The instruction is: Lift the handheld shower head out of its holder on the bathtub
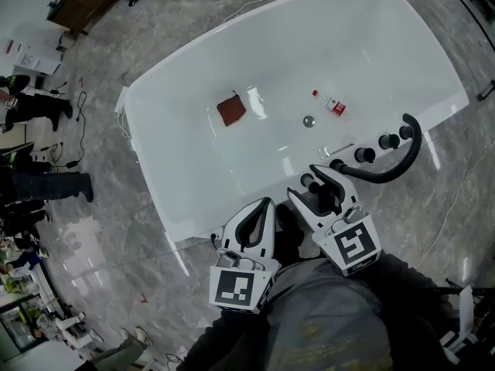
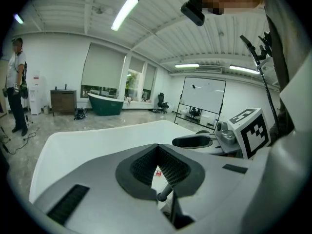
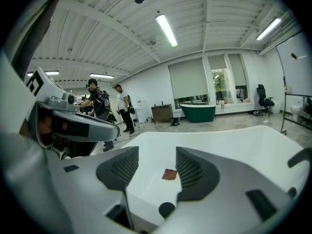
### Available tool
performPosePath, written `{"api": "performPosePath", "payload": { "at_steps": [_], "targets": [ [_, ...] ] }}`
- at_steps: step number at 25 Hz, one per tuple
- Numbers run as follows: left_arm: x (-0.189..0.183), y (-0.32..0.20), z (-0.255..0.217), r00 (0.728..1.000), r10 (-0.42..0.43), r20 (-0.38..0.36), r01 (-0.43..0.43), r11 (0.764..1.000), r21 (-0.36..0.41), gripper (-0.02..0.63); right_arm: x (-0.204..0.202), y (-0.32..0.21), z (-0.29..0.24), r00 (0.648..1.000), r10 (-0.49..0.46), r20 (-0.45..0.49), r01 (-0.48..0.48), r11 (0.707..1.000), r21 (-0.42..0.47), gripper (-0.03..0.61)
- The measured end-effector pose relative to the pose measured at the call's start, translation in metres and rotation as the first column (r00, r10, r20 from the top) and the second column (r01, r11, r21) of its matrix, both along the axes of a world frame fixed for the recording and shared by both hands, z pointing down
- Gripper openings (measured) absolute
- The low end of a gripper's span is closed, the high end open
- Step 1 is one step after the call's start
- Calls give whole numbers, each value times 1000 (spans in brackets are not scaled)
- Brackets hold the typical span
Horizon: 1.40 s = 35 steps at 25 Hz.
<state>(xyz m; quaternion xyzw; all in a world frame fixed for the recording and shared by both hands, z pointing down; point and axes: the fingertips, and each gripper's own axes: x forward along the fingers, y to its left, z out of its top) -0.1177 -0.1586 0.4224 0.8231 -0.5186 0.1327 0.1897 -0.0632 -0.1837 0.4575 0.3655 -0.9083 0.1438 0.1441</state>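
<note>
In the head view the white bathtub (image 1: pixel 166 153) fills the upper middle of the picture, set on a grey marbled floor (image 1: pixel 100 207). In its basin the drain (image 1: pixel 308 120) serves as a centre. A reddish-brown cloth (image 1: pixel 231 110) lies at about 9 o'clock from it, and a small bottle (image 1: pixel 329 103) lies on its side at about 2 o'clock. At 6 o'clock from the drain, on the near rim, sits a black rounded piece that looks like the handheld shower head (image 1: pixel 308 181) seated in its holder, though the gripper above it covers too much to be sure. From there a row of black knobs (image 1: pixel 363 154) runs along the rim toward 2 o'clock and ends beside a curved black spout (image 1: pixel 406 157). The right gripper (image 1: pixel 303 181) is at that black piece with its jaws spread wide. In the right gripper view the two ribbed pads (image 3: pixel 190 167) stand well apart, and the cloth shows in the gap between them. The black round top sits low between them, and neither pad touches it. The left gripper (image 1: pixel 267 202) is at about 8 o'clock from the right one, at the tub's near edge. In the left gripper view its jaws meet at the tips and nothing is clamped between them. Two people (image 3: pixel 92 101) stand at about 9 o'clock in the right gripper view, well beyond the tub.
</note>
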Motion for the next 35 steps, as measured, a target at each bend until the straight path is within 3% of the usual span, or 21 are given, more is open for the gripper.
{"api": "performPosePath", "payload": {
  "at_steps": [21,27,30,32,35],
  "targets": [
    [-1,11,94,997,-70,-38,71,997,7,2,6,13,110,995,-50,-86,50,999,5,225],
    [-1,14,120,998,-61,-22,61,998,-21,2,8,15,139,996,-27,-85,26,1000,-17,225],
    [-2,13,124,998,-54,-14,54,998,-25,2,12,14,152,991,10,-133,-14,999,-31,224],
    [0,12,125,999,-46,-12,45,999,-29,2,15,11,155,988,27,-150,-31,999,-27,133],
    [3,12,127,999,-38,-13,37,998,-41,2,15,10,156,988,21,-155,-24,1000,-17,132]
  ]
}}
